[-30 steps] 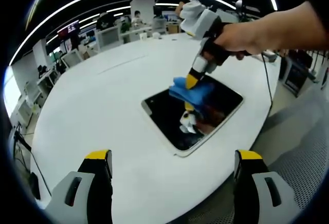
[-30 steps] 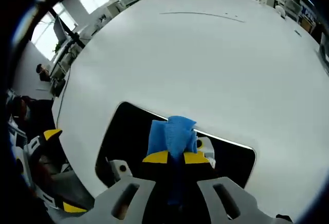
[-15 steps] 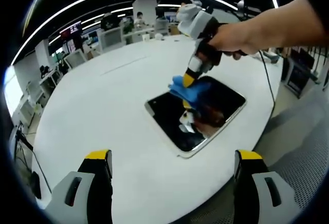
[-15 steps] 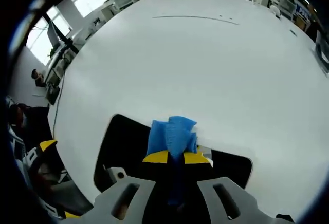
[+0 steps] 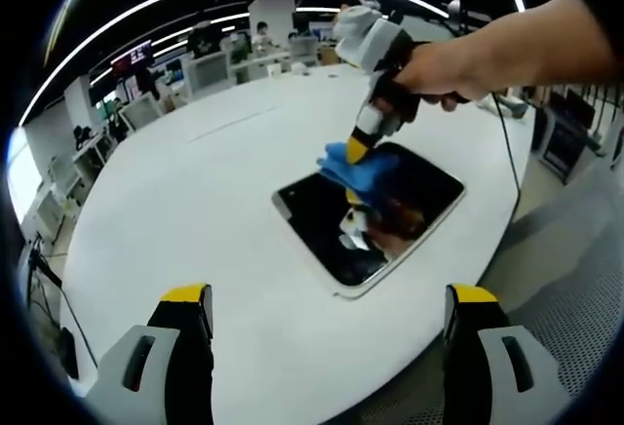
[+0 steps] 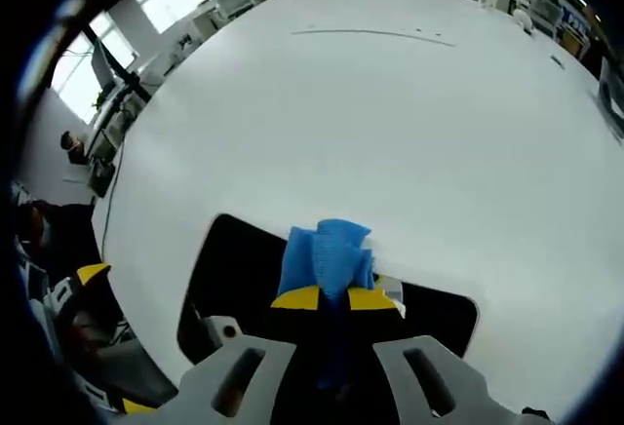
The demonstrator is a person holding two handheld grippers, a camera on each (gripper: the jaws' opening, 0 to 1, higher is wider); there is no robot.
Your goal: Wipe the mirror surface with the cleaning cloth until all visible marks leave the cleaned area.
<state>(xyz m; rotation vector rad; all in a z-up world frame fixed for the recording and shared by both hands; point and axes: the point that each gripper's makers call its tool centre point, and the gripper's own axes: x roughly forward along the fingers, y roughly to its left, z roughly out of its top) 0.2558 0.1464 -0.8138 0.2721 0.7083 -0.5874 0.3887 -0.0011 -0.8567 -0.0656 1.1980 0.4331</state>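
The right gripper [image 6: 333, 298] pinches the blue cloth [image 6: 327, 254], pressing it on the mirror [image 5: 370, 215] at frame centre. The left gripper [image 5: 327, 323] hangs spread, holding nothing, above the white table [image 5: 195, 220].

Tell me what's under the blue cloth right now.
The cloth, clamped in the right gripper, sits on the dark mirror near its far edge. Any marks on the glass beneath it are covered and cannot be seen.
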